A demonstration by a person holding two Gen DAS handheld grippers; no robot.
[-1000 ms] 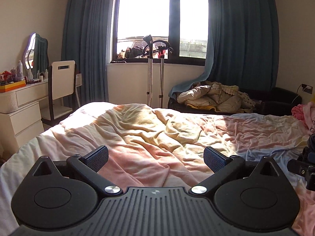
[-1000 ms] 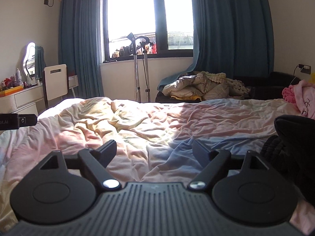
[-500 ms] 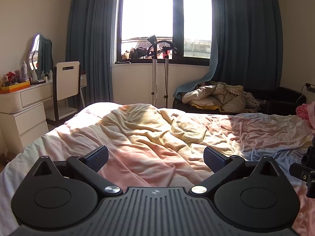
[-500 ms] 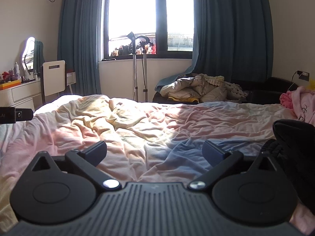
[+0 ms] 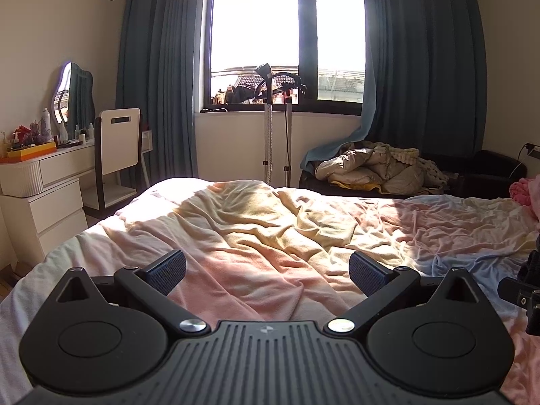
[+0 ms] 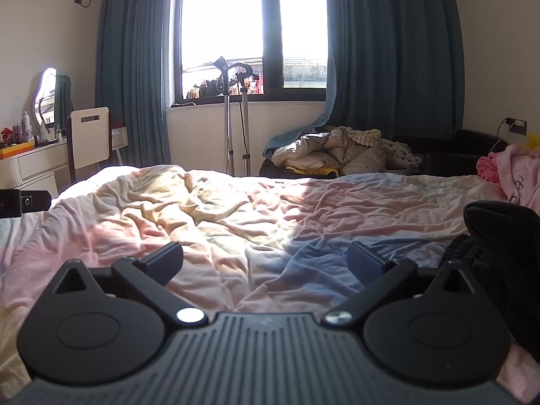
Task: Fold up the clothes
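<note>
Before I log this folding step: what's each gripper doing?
Left gripper: open, nothing between its jaws.
Right gripper: open and empty above the bedsheet; its jaws have just been opening.

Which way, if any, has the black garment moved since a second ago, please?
No: the black garment still lies in the same spot, just below the pink clothing.

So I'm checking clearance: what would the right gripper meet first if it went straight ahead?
Probably the bedspread. The right gripper is open and empty, tilted slightly down over the bed, with nothing between it and the rumpled cloth. The dark garment lies off to its right.
</note>
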